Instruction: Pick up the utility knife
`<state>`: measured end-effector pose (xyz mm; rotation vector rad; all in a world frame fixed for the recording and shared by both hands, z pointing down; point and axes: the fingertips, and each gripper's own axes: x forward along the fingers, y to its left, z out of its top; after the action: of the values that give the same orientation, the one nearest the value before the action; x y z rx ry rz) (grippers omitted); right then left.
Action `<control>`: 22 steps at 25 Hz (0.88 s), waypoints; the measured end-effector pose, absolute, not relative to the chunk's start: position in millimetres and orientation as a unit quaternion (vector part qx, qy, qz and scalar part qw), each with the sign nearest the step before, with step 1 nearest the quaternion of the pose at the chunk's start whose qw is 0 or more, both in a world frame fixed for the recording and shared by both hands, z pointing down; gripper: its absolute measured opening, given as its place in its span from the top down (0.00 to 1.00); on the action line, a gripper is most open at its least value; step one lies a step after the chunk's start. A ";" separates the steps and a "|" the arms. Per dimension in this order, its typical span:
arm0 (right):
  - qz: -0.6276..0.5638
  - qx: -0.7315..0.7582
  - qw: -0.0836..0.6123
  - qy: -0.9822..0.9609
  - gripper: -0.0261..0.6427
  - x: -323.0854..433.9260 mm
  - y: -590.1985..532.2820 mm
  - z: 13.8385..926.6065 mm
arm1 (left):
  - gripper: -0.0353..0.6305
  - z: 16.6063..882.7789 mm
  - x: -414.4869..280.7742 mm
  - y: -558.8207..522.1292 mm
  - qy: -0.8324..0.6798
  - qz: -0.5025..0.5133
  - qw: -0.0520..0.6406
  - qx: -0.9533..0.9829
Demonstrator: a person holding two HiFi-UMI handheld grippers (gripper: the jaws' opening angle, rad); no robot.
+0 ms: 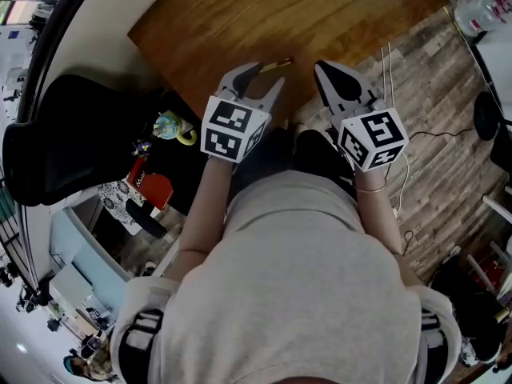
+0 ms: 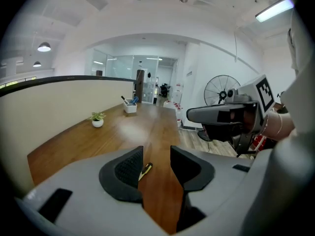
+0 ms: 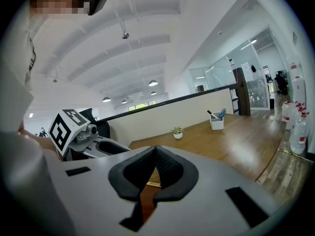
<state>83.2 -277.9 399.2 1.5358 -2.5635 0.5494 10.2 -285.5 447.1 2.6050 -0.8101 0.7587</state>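
The utility knife (image 1: pixel 277 64), slim, yellow and black, lies on the wooden table (image 1: pixel 264 14) close to its near edge. My left gripper (image 1: pixel 264 77) hovers just short of it, open, with nothing between its fingers. In the left gripper view the knife (image 2: pixel 145 170) shows in the gap between the jaws of the left gripper (image 2: pixel 156 154), farther out on the table. My right gripper (image 1: pixel 322 66) is to the knife's right, shut and empty. In the right gripper view the right gripper (image 3: pixel 155 150) has its pads touching, and a sliver of the knife (image 3: pixel 153 184) shows below them.
A small potted plant (image 2: pixel 97 121) and a white pen holder (image 2: pixel 130 105) stand far down the table. A black chair (image 1: pixel 72 134) is at the left, water bottles (image 1: pixel 480 10) and cables (image 1: pixel 388 70) on the plank floor at the right, and a fan (image 2: pixel 220 90) beyond.
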 end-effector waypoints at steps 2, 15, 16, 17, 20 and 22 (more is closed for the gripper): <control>0.187 0.506 0.056 -0.840 0.95 81.0 -280.0 404.5 | 0.69 452.9 8.8 -288.2 -0.273 0.277 0.150 0.909; 0.228 0.533 0.082 -0.810 0.95 79.6 -289.3 446.4 | 0.69 500.8 7.5 -305.6 -0.203 0.352 0.112 0.907; 0.231 0.536 0.083 -0.808 0.95 80.6 -289.4 449.2 | 0.68 505.6 7.6 -306.4 -0.200 0.359 0.110 0.905; 0.235 0.539 0.083 -0.805 0.95 81.8 -289.3 451.9 | 0.68 510.5 7.6 -307.3 -0.198 0.365 0.109 0.903; 0.246 0.547 0.083 -0.796 0.95 85.5 -287.6 460.7 | 0.69 524.1 8.6 -310.3 -0.188 0.377 0.109 0.900; 0.255 0.549 0.085 -0.792 0.95 86.1 -286.0 467.9 | 0.69 533.3 9.5 -312.6 -0.181 0.388 0.107 0.897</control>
<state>86.1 -286.0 467.9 1.6356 -2.3614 0.7590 9.5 -312.6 533.3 2.6416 -0.5324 1.1415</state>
